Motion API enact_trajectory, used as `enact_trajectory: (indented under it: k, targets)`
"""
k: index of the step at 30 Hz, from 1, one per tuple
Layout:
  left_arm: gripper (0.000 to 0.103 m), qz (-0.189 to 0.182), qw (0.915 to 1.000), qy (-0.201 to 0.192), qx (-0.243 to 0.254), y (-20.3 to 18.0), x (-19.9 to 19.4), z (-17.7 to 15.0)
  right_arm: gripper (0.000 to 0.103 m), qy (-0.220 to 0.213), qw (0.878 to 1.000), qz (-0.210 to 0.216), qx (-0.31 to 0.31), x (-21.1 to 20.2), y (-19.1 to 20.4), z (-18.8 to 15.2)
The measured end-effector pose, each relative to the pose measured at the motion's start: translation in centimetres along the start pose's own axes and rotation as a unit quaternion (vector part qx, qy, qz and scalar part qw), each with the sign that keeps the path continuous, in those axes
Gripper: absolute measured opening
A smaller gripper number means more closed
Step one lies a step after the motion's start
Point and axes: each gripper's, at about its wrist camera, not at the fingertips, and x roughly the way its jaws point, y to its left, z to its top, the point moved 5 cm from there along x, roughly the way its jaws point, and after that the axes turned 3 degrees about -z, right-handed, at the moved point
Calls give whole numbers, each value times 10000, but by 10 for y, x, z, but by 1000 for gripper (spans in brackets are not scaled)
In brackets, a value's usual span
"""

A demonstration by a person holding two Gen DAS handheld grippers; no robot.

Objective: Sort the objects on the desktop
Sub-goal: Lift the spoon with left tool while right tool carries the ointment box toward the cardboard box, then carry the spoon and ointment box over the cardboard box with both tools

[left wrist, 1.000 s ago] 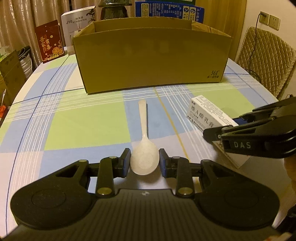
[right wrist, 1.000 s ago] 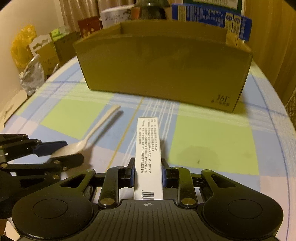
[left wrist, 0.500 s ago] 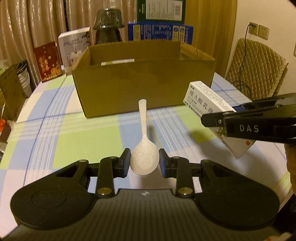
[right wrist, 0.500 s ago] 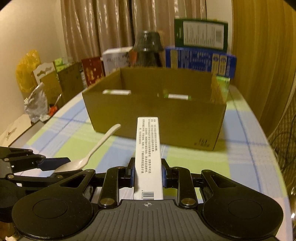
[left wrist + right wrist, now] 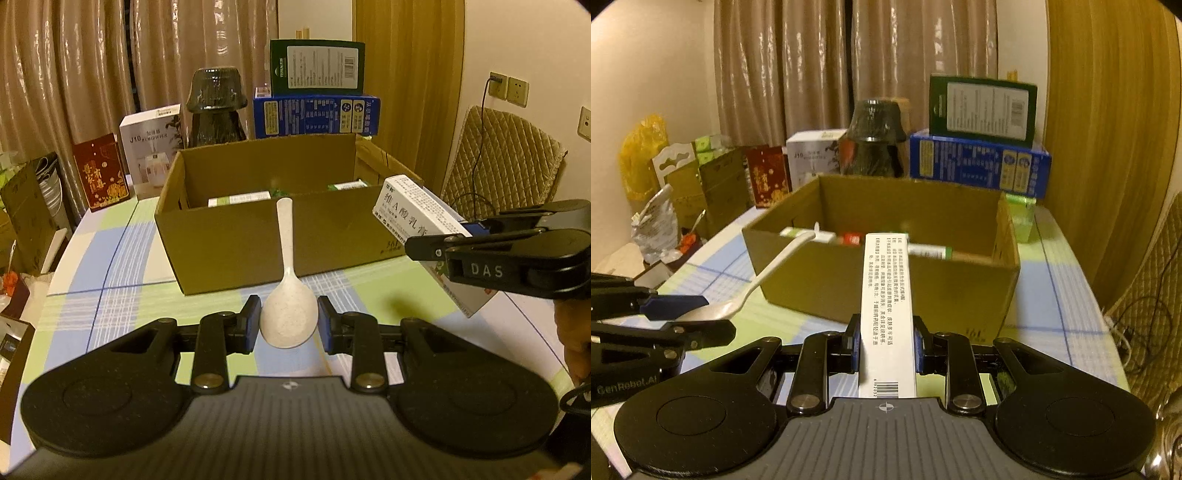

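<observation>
My left gripper [image 5: 289, 320] is shut on the bowl of a white plastic spoon [image 5: 286, 266], held above the table with its handle pointing at the open cardboard box [image 5: 258, 240]. My right gripper [image 5: 886, 341] is shut on a long white medicine box [image 5: 886, 295], also lifted and pointing at the cardboard box [image 5: 886, 288]. The right gripper [image 5: 480, 254] with the medicine box [image 5: 417, 218] shows at the right of the left wrist view. The left gripper [image 5: 683, 317] with the spoon [image 5: 764, 277] shows at the left of the right wrist view. Several small packs lie inside the box.
Behind the cardboard box stand a dark jar [image 5: 216, 110], a white humidifier box [image 5: 151, 147], a red box [image 5: 99, 171] and stacked blue and green boxes [image 5: 316, 114]. A chair [image 5: 506, 162] stands right of the checked table [image 5: 110, 273]. Cartons and bags crowd the left [image 5: 657, 206].
Both grippers have risen from the table with the spoon and the medicine box and moved toward the cardboard box, so its inside now shows.
</observation>
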Motion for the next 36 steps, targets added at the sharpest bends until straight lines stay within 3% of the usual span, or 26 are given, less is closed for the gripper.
enact_trajectory:
  k: [17, 25, 36]
  targets:
    - [27, 120, 9986, -494, 121, 30, 13, 71, 23, -500, 9982, -129, 296, 21, -13, 51]
    - [27, 143, 9986, -407, -303, 54, 36, 80, 23, -502, 9976, -181, 441, 44, -22, 70]
    - [27, 164, 9983, -385, -413, 65, 60, 94, 23, -602, 9951, -258, 742, 62, -32, 90]
